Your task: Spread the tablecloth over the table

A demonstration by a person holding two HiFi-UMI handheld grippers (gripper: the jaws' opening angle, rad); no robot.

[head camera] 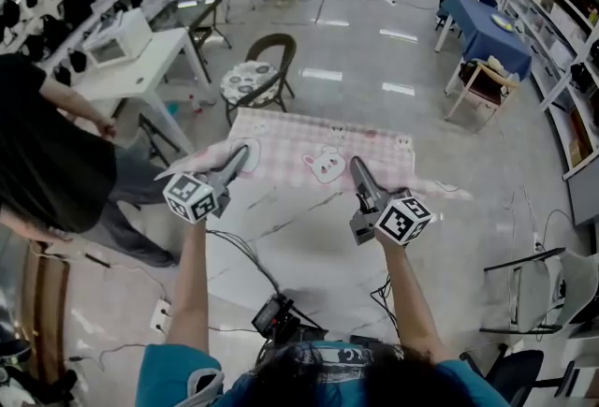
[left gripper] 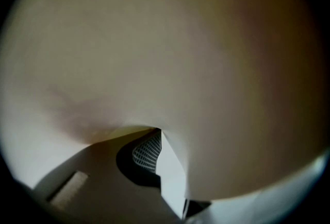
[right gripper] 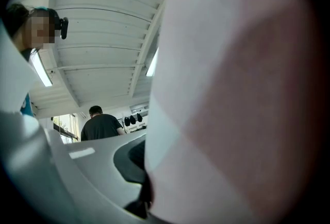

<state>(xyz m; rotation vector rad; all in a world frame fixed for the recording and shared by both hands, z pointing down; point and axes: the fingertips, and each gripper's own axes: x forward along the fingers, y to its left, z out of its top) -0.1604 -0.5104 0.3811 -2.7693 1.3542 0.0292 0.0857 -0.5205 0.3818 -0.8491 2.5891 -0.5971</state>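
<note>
A pink checked tablecloth [head camera: 309, 141] with cartoon animals lies over the far half of the white marble table [head camera: 299, 237]; the near half is bare. My left gripper [head camera: 241, 155] is shut on the cloth's near left edge, and my right gripper [head camera: 357, 167] is shut on its near right edge. In the left gripper view the cloth [left gripper: 180, 53] fills nearly the whole picture, draped over the ribbed pad [left gripper: 146, 152]. In the right gripper view the cloth [right gripper: 242, 89] hangs down the right side, pinched against the grey finger [right gripper: 93, 166].
A wicker chair [head camera: 257, 68] stands just beyond the table. A person in black [head camera: 47, 152] is at the left by a white desk [head camera: 140, 68]. Chairs [head camera: 543, 293] stand at the right, a blue-covered table [head camera: 482, 26] far right. Cables and a device [head camera: 281, 316] lie near me.
</note>
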